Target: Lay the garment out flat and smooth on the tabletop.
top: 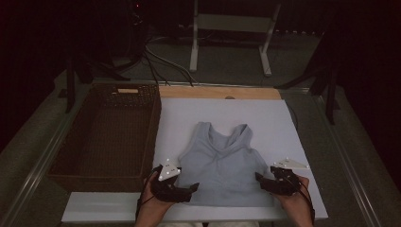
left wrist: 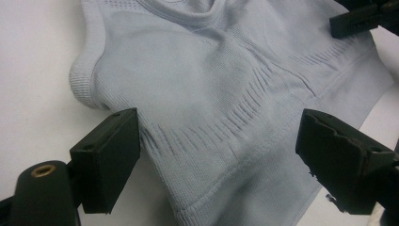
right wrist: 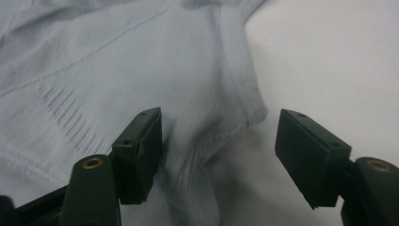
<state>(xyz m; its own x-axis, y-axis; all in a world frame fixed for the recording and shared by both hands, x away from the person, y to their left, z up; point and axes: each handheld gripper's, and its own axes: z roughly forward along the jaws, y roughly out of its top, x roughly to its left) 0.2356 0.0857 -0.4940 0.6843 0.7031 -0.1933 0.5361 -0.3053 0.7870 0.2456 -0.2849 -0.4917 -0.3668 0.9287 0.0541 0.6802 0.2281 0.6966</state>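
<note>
A pale blue-grey sleeveless knit top (top: pixel 222 161) lies flat on the white board (top: pixel 283 123), neck away from me. My left gripper (top: pixel 191 188) is at the top's near left corner. In the left gripper view its jaws (left wrist: pixel 219 155) stand wide apart, open, with the ribbed side of the top (left wrist: pixel 202 80) lying between them. My right gripper (top: pixel 260 178) is at the top's right side. In the right gripper view it (right wrist: pixel 219 150) is open, and the seamed edge of the top (right wrist: pixel 94 56) runs between the jaws without being pinched. A jaw of the right gripper (left wrist: pixel 357 19) shows far off in the left gripper view.
A dark wicker basket (top: pixel 106 137) stands against the board's left edge. A wooden strip (top: pixel 217 92) runs along the board's far edge. Beyond the table are a white stand (top: pixel 231 23) and cables (top: pixel 161 61) on the floor.
</note>
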